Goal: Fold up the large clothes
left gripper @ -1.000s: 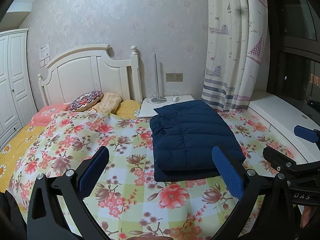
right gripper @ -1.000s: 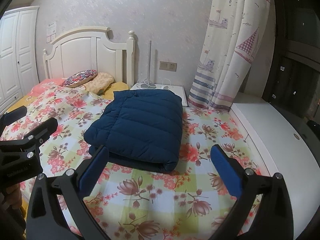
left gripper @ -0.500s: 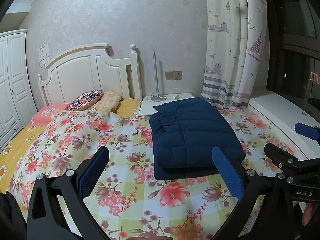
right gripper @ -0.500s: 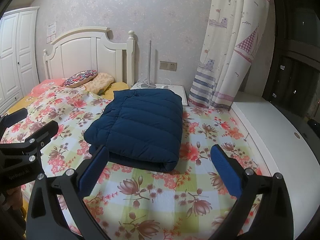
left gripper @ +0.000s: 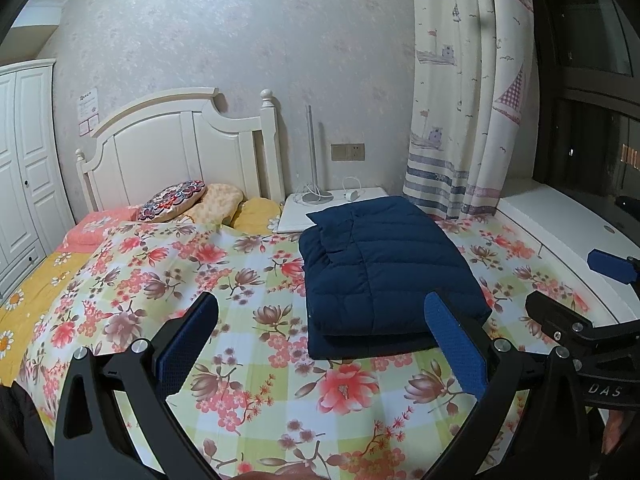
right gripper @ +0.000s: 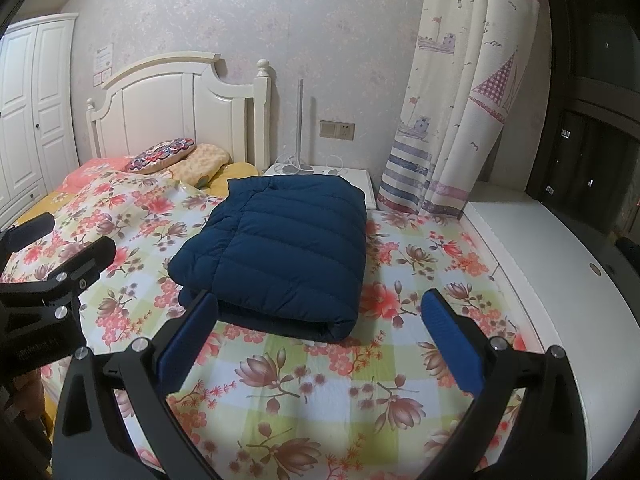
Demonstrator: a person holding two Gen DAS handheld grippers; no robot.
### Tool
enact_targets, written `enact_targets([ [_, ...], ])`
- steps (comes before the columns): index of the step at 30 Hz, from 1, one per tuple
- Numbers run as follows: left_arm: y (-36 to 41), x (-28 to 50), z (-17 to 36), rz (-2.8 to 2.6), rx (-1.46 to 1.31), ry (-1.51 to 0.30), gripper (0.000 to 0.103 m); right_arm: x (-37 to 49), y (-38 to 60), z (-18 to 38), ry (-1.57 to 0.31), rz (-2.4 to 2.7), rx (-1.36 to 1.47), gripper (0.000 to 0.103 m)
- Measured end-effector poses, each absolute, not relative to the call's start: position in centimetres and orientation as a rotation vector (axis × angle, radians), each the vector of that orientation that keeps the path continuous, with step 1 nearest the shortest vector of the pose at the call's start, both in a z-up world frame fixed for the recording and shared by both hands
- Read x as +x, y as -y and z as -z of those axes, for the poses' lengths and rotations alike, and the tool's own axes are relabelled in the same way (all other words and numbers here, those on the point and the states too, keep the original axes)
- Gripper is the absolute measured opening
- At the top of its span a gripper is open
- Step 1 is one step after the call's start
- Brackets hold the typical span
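Since a second ago we have barely shifted, jacket unmoved | left gripper [left gripper: 320, 344] and right gripper [right gripper: 318, 338] spread wide, holding nothing | folded jacket [right gripper: 280, 248] lies on floral bedspread [right gripper: 320, 392] | beyond: pillows [left gripper: 188, 204], headboard [left gripper: 176, 148], nightstand [left gripper: 300, 216], curtain [left gripper: 464, 92]

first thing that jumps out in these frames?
The folded navy jacket, lying flat mid-bed on the loud floral bedspread, nothing touching it. Next, both grippers: the left gripper and right gripper are open and empty, short of the jacket's near edge. Behind it, the white headboard and sailboat curtain.
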State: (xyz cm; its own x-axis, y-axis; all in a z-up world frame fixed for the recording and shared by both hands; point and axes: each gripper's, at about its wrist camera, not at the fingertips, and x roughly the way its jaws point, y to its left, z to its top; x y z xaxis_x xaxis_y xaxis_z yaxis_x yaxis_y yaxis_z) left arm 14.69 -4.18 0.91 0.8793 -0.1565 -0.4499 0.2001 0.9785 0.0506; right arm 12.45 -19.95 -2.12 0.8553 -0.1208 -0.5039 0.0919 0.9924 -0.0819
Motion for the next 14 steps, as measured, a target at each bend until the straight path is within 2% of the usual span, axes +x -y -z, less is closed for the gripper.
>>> enact_targets([
  [8, 3.9, 15.9, -0.1, 0.259, 0.093, -0.479, 0.099, 12.8, 19.8, 3.3, -0.556, 0.097, -0.054, 0.101],
  [12, 1.1, 20.8, 1.3, 0.261, 0.092, -0.571, 0.099, 15.0, 21.6, 4.8, -0.583, 0.068, -0.08, 0.101],
  [14, -3.5, 25.7, 2.3, 0.157, 0.043, -0.64, 0.099, 17.2, 25.7, 5.5, -0.639, 0.121, -0.091, 0.1],
])
